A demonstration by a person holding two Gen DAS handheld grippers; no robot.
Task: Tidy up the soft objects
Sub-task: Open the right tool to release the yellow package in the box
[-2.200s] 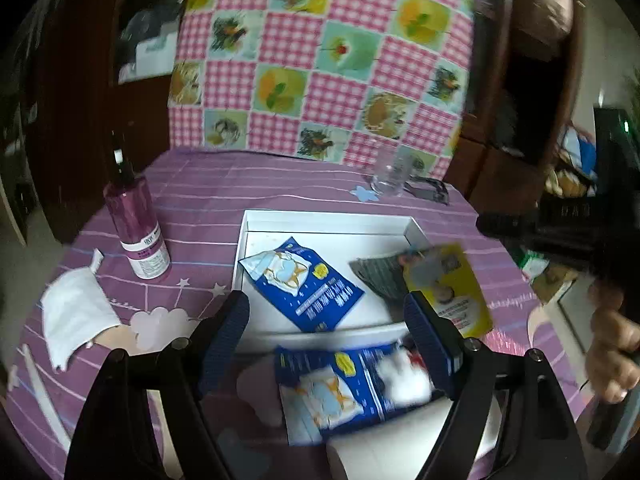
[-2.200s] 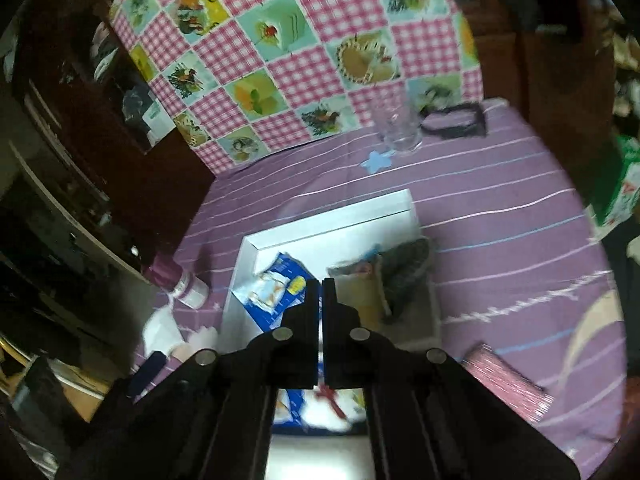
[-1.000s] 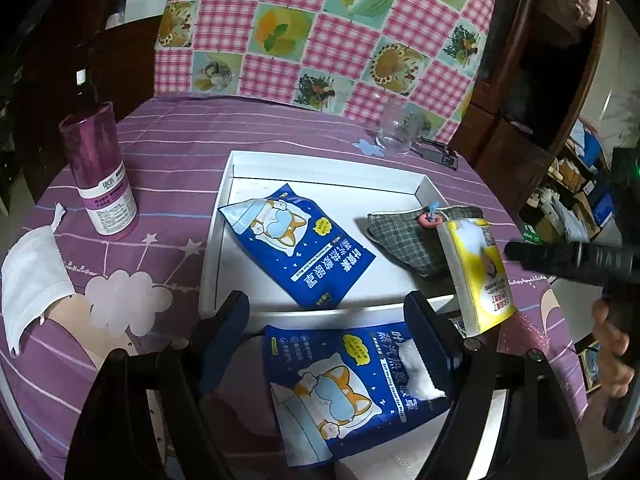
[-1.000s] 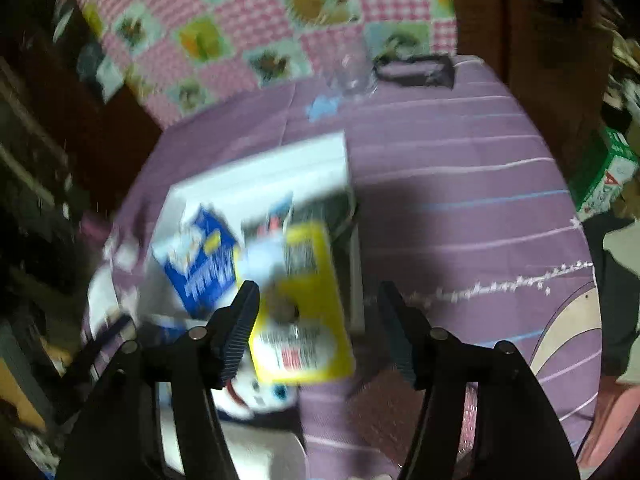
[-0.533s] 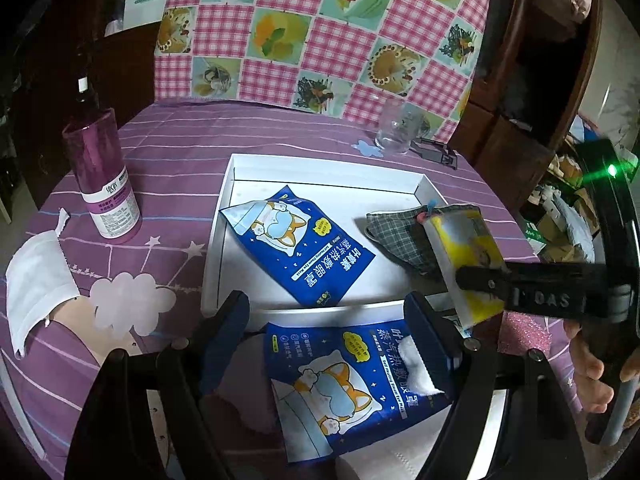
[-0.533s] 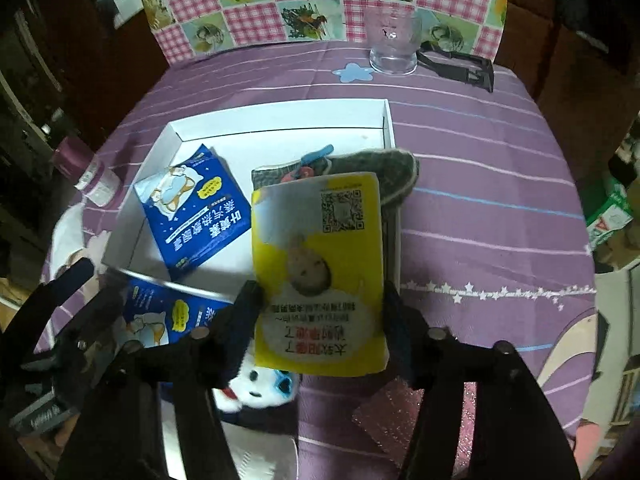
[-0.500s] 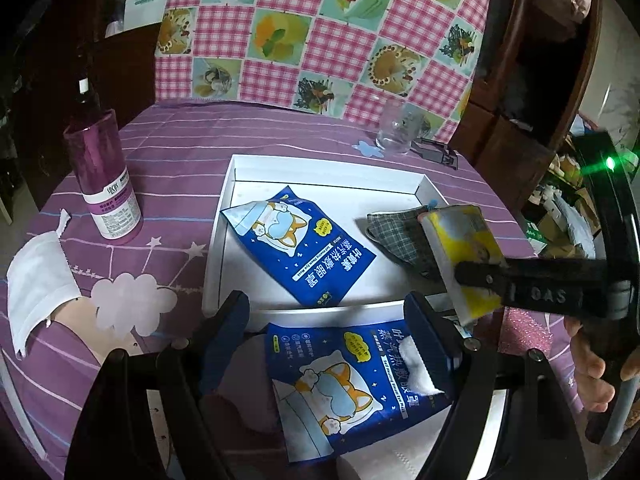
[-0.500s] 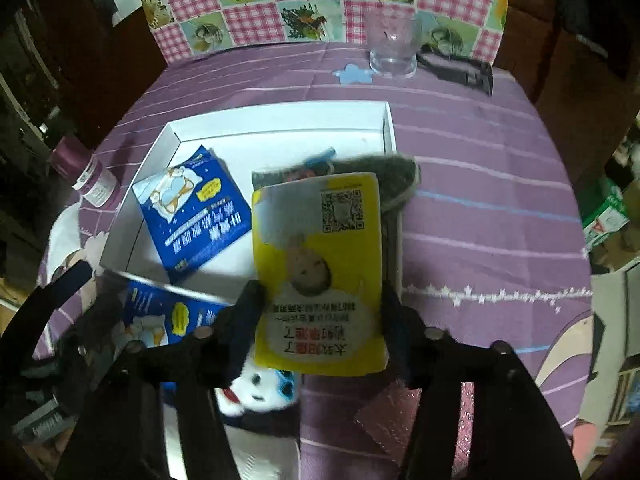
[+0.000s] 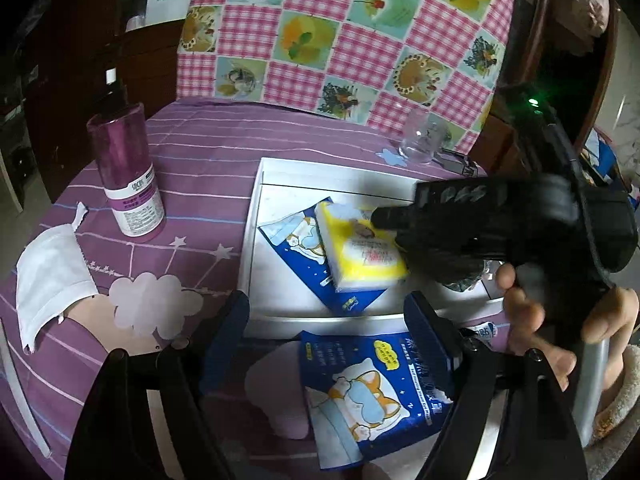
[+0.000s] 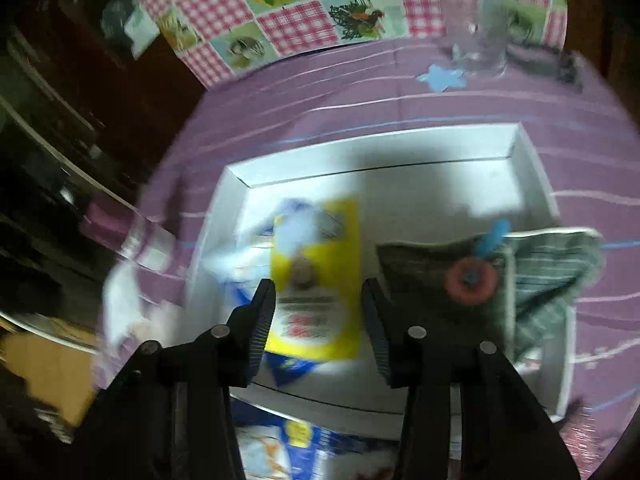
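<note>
The right gripper [image 10: 319, 312] reaches into the white tray [image 10: 532, 168] with its 2 jaws about half spread; they closed in somewhat a moment before this and have since held their width. The yellow packet [image 10: 316, 276] sits between the jaws, but motion blur in the right wrist view prevents confirming whether the pads press its edges. In the left wrist view the yellow packet [image 9: 360, 252] lies on the blue packet [image 9: 304, 256] toward the left wall of the white tray [image 9: 280, 172], with the right gripper [image 9: 396, 216] at its far right corner and a hand [image 9: 560, 312] on the grip. A folded plaid cloth [image 10: 552, 264] bearing a round orange clip [image 10: 472, 278] lies against the right wall of the tray and overlaps its rim. The left gripper [image 9: 326, 312] is held just in front of the tray's near wall with its 2 jaws spread wide and nothing gripped; a second blue packet [image 9: 376, 392] lies on the table below and between them. On the purple tablecloth [image 9: 208, 152], a pink bottle [image 9: 128, 176] stands toward the left edge, with a white face mask [image 9: 52, 272] nearer the left edge in front of it. A clear glass [image 9: 422, 142] stands near the far edge, beyond the tray's far right corner.
</note>
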